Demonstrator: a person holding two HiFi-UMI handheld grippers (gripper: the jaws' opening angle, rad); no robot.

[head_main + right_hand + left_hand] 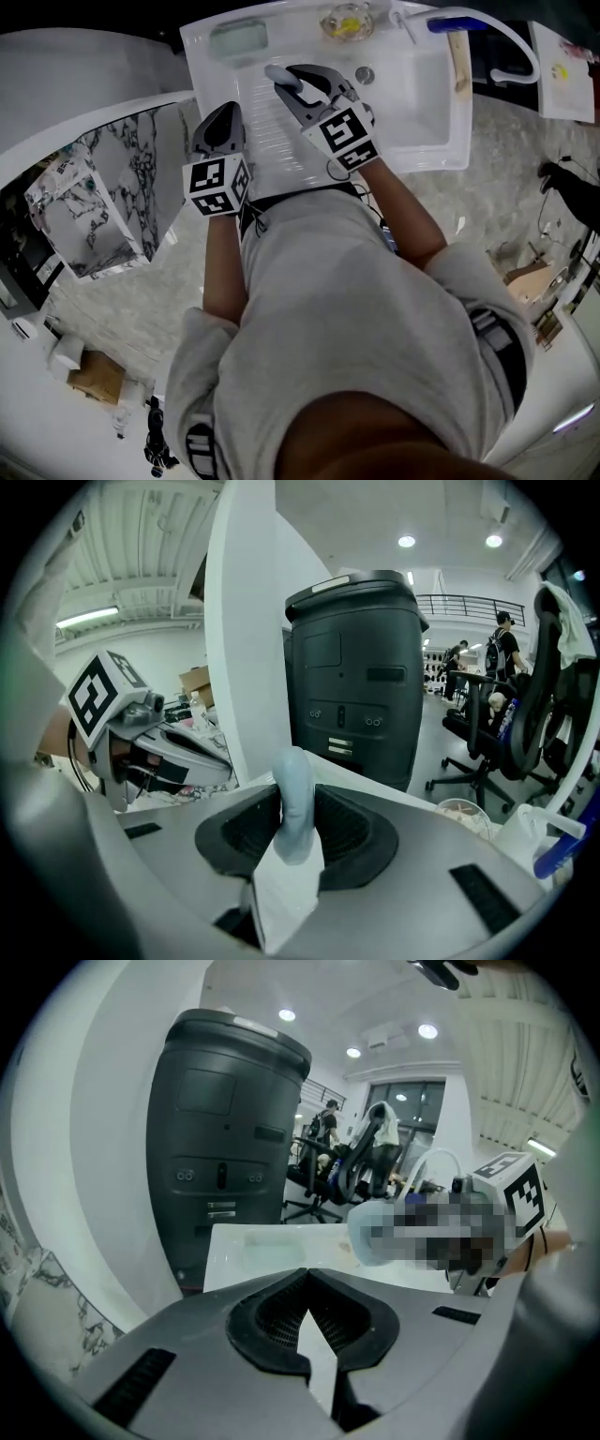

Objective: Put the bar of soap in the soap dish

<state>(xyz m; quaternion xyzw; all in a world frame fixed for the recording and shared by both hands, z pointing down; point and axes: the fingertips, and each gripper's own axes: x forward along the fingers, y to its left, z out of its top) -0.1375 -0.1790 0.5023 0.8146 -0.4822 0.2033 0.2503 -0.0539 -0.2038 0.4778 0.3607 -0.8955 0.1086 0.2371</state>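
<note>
Soap bar (292,799) pinched in right gripper (296,88) jaws over sink (417,94), left gripper (217,120) jaws closed, soap dish (237,39) ahead.

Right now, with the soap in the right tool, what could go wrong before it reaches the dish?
The right tool pinches the bar of soap on edge, with much of it sticking out past the grip, so it might slip into the sink. The soap dish sits on the sink's narrow rim, and a bar released on edge could topple off it.
</note>
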